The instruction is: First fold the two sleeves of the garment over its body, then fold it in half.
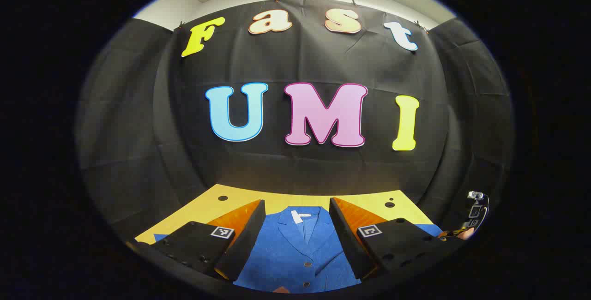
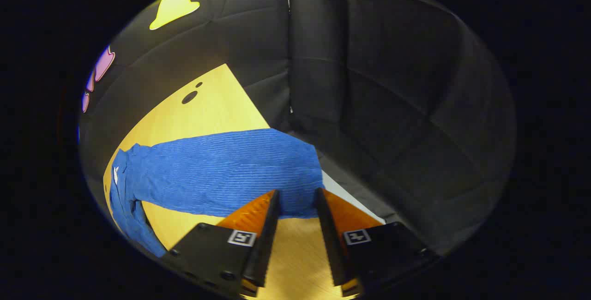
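Both grippers, left gripper and right gripper, are held open and empty; blue ribbed fabric garment sleeve cuff overhangs yellow tabletop edge, so a shallow pinch may slip.

The blue ribbed button-front garment lies flat on the yellow wooden surface, its collar toward the booth's back wall and its row of buttons running from the collar toward the near edge. In the left gripper view, the left hand-held gripper hangs above the garment, one finger on each side of the collar, fingers set wide apart. Two dark round holes sit in the surface beyond the garment's shoulder. In the right gripper view, one long sleeve stretches out from the garment's body across the surface to the side wall. The right hand-held gripper sits at the sleeve's cuff end, fingers apart, with the cuff edge between their tips.
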`<control>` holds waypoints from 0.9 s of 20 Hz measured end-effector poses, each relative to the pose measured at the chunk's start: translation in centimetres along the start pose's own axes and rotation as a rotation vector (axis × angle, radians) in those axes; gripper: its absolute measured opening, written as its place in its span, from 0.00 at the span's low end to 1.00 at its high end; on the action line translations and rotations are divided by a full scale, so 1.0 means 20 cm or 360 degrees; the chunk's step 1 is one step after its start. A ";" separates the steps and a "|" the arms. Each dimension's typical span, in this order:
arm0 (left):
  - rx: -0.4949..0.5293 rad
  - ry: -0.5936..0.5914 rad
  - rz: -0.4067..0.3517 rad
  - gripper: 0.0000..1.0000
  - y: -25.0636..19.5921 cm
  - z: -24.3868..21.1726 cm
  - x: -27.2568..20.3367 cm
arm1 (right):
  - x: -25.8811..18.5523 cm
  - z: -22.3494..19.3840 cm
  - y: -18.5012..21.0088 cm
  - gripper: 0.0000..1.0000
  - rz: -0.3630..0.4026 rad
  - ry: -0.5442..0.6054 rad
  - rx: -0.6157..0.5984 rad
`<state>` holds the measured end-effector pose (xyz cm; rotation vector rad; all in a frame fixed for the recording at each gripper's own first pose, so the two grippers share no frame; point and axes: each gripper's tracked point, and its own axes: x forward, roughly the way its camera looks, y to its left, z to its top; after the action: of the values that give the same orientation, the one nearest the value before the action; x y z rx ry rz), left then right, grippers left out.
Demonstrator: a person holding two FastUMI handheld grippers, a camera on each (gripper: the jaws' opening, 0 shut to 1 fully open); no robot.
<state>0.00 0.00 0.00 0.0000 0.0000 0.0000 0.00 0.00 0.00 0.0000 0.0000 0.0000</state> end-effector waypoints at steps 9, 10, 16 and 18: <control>0.0000 0.0010 0.0022 0.80 0.00 -0.02 -0.01 | 0.00 0.01 0.02 0.01 -0.0092 -0.0035 -0.0202; -0.0003 0.0017 0.0028 0.80 0.01 -0.03 -0.01 | 0.00 0.01 0.03 0.01 -0.0055 -0.0017 -0.0190; -0.0047 0.0011 0.0055 0.80 0.07 -0.05 -0.04 | -0.17 0.11 0.11 0.01 0.0105 -0.0145 -0.0098; -0.0058 0.0003 0.0021 0.80 0.09 -0.05 -0.05 | -0.30 0.17 0.20 0.01 0.0143 -0.0237 -0.0146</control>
<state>-1.01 1.85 -1.06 -0.0364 0.0018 0.0131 -5.98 3.98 3.46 -0.0914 -0.1489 0.0898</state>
